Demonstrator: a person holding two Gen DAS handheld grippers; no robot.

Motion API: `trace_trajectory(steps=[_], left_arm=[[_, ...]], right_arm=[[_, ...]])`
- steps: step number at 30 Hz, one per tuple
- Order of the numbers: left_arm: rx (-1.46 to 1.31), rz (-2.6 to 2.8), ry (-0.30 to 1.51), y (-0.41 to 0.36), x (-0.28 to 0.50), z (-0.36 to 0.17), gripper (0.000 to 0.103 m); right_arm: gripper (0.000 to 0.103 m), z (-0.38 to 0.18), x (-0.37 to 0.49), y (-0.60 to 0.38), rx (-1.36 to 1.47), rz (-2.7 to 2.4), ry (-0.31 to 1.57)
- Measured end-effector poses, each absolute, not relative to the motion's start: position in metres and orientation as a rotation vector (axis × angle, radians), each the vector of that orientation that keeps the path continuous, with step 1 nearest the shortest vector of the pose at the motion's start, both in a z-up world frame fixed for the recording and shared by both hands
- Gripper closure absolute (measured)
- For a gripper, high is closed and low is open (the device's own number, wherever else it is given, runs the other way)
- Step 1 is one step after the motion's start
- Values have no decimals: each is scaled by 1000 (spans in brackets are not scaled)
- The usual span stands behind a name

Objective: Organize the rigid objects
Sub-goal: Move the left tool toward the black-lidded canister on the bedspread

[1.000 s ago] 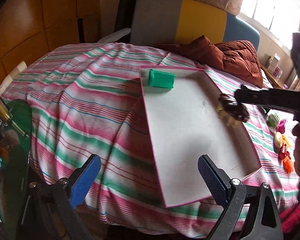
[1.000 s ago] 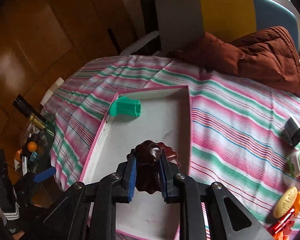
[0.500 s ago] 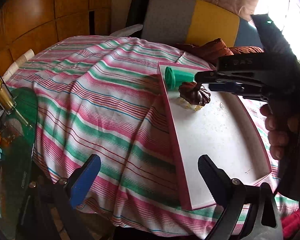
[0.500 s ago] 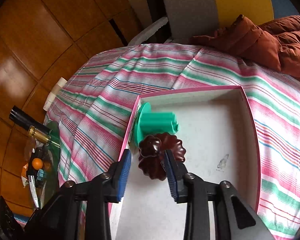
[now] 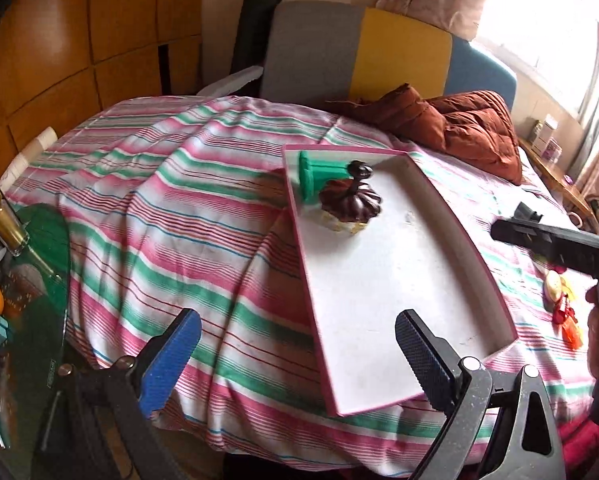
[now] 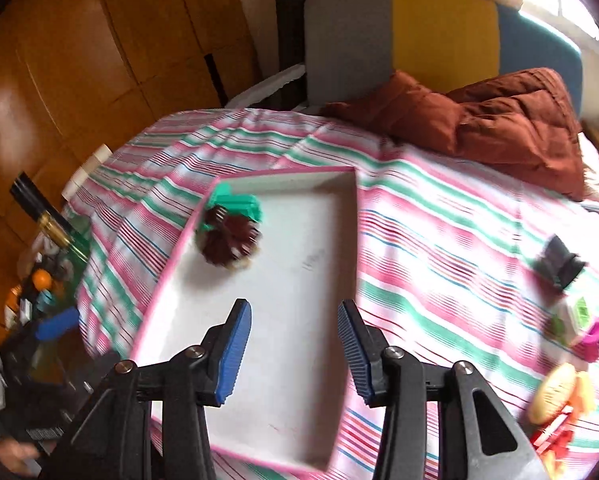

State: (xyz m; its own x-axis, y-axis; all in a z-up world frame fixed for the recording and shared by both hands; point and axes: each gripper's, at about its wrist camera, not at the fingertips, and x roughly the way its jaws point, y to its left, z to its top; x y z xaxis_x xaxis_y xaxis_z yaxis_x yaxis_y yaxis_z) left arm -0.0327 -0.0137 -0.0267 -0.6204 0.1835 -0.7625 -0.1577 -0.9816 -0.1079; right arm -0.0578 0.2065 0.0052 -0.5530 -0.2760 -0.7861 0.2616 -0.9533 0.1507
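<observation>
Toys are sitting at the far end of the tray (image 5: 399, 280) in the left wrist view: a green spool (image 5: 319, 172) lying on its side and a brown cake (image 5: 349, 202) just beside it, touching or nearly so. The tray is lying on a striped bed (image 5: 159, 200). The left gripper (image 5: 295, 356) is hovering near the tray's near corner with its jaws standing wide and nothing between them. The right gripper's black body is reaching in from the right edge. A few more small toys (image 5: 561, 300) are lying on the bed beyond the tray.

Blur is smearing the right wrist view. The right gripper (image 6: 295, 352) is sitting over the tray's near half, its jaws opening and empty, the cake (image 6: 229, 240) and spool (image 6: 235, 202) well ahead of them. Both look like light, hard plastic. The cake's knob on top is probably the best hold, since its fluted skirt could slip. A black clip (image 6: 559, 264) and other toys are waiting on the bed to the right.

The bed is soft and rumpled, so the tray may tilt under a push. A brown quilt (image 6: 499, 120), a coloured headboard and wooden panels are closing off the room, and a cluttered glass side table is standing at the left.
</observation>
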Motion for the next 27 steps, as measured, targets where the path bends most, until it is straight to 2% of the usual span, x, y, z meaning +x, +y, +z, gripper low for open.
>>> trace_trajectory(steps=[6,11,13,14,15,21,27], left_arm=[[-1218,2656,15,1,-24,-18,5],[-1187,2636,69,16,-20,-12,5],[-1185,2605,71,23,-19,-10,5],[-1188,2596,82,26,-19,-10,5],[-1190,2592,95,30,-19,-10,5],[-1210,2538,109,51,-20,-10,5],[-1139,2469,196,86,-15,-3,5]], right_arm=[[56,10,-27,269,1299,-2667,59],[55,15,-17,338,1310,-2823,-6],[48,15,-15,366,1311,-2904,-43],[39,14,-13,381,1308,-2947,-70],[37,12,-11,395,1305,-2990,-105],[37,-4,4,467,1355,-3088,-565],[36,-9,9,491,1401,-3116,-757]])
